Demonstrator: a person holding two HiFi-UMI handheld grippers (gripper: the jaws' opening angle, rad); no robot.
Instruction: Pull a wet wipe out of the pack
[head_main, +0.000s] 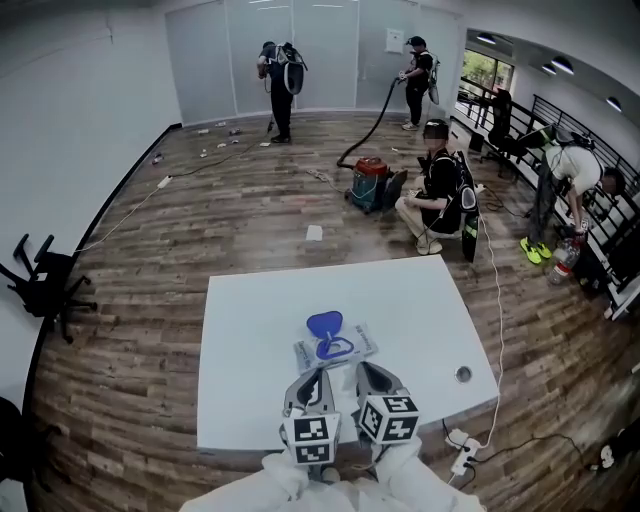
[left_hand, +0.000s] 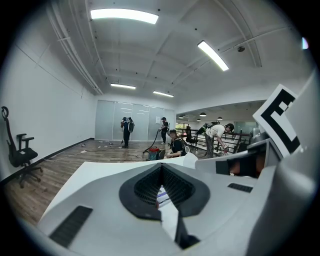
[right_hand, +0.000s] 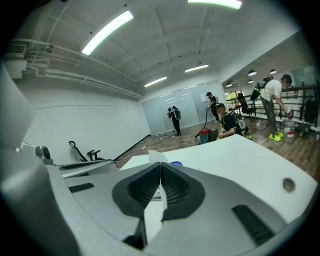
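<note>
On the white table (head_main: 250, 340), as the head view shows it, the wet wipe pack (head_main: 345, 350) lies flat toward the near edge. Its blue lid (head_main: 325, 323) is flipped open on the far side. Just short of the pack's near edge, the left gripper (head_main: 318, 374) and the right gripper (head_main: 364, 372) sit side by side with their tips pointing at it. The left one's marker cube (head_main: 310, 438) and the right one's marker cube (head_main: 388, 418) face up, just ahead of the white sleeves (head_main: 300, 485) at the bottom. A round cable hole (head_main: 462, 374) sits in the tabletop to the right. Beyond the table, on the wood floor (head_main: 200, 230), a red vacuum cleaner (head_main: 370, 182) stands beside a crouching person (head_main: 438, 195). A black office chair (head_main: 40, 285) stands near the left wall.

From the left gripper view, the left gripper (left_hand: 161, 167) has its jaws pressed together, pad against pad at the tips. Through the slit below them a strip of the pack's printed top (left_hand: 161, 196) shows. The right gripper's body and marker cube (left_hand: 280, 122) fill the right side.

From the right gripper view, the right gripper (right_hand: 160, 165) is likewise closed tip to tip. The blue lid (right_hand: 176, 163) peeks out just past the tips, and the cable hole (right_hand: 287, 185) lies to the right on the table.
</note>
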